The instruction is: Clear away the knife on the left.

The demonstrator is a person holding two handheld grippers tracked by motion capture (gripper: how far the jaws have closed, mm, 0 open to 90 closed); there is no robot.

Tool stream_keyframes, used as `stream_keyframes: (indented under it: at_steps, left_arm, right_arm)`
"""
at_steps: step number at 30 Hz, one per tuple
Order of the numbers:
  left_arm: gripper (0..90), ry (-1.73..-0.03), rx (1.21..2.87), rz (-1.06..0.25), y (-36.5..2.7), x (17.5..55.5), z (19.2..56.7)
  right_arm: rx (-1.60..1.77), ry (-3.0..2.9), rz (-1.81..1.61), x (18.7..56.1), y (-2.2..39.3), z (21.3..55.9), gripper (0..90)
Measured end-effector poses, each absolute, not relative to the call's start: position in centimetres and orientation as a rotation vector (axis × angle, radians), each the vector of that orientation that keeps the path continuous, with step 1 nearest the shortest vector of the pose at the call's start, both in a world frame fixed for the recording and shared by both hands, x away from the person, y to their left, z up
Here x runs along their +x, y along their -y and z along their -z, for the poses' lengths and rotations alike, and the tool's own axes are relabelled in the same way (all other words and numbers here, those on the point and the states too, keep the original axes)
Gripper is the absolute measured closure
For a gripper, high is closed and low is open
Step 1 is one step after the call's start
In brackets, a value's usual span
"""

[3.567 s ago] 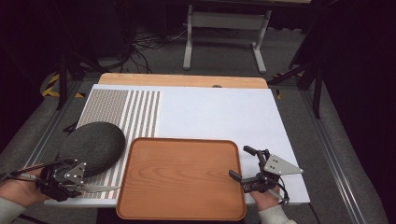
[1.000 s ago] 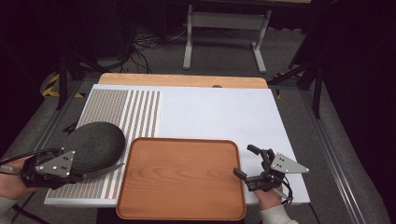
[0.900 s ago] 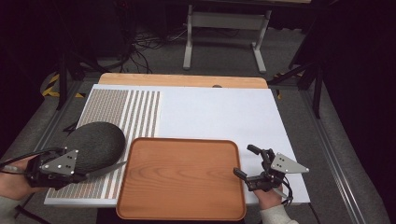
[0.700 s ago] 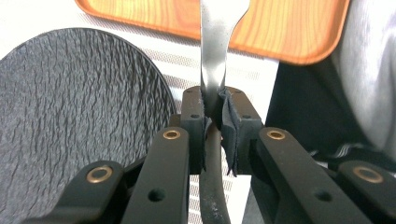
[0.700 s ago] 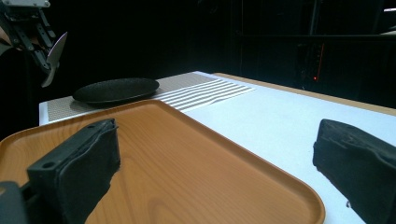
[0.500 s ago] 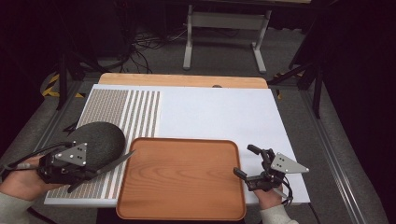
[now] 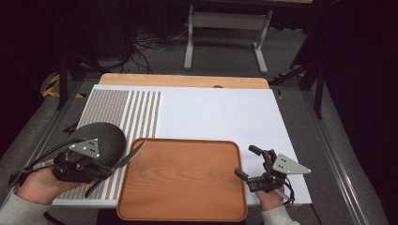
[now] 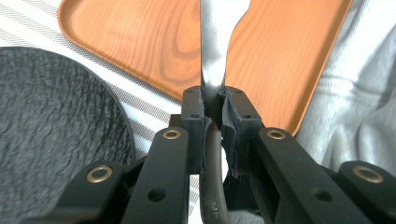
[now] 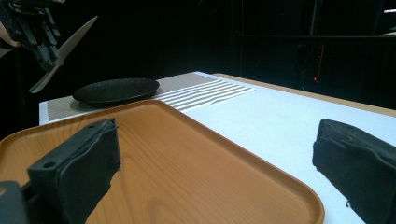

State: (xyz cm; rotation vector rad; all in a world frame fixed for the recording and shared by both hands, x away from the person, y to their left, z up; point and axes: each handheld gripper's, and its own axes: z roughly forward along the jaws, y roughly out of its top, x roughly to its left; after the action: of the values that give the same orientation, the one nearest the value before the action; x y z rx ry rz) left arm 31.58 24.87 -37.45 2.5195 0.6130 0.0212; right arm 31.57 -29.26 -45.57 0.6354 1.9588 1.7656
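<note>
You have 1 knife, 1 dark plate and 1 wooden tray on the table. Your left gripper is clamped on the knife's handle, above the striped mat beside the plate, its tip over the tray's left edge. The blade is slim, flat, silvery — and your right gripper rests wide and empty at the tray's right rim.

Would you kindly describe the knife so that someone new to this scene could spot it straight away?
Start at the wooden tray at the near edge of the table, then look to its left corner, beside the dark round plate. There the left gripper is shut on the knife, held above the table with its blade slanting over the tray's edge. It is the one slim, silvery metal thing here.
</note>
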Motion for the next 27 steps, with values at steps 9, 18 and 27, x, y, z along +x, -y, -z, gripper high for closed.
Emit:
stream_keyframes:
  at_steps: [9, 18, 27]
  left_arm:
    - [80.1, -0.646, 2.428, 0.013, -22.3, 31.7, 38.5]
    - [80.1, -0.650, 2.358, 0.056, -20.4, 32.0, 39.9]
    - [80.1, -0.650, 2.351, 0.082, -19.2, 31.8, 40.9]
  right_arm:
    - [0.632, -1.960, -1.765, 31.6, 29.2, 45.6, 1.4]
    - [0.629, -1.960, -1.782, 31.6, 29.3, 45.5, 1.4]
    - [0.630, -1.965, -1.774, 31.5, 29.2, 45.6, 1.4]
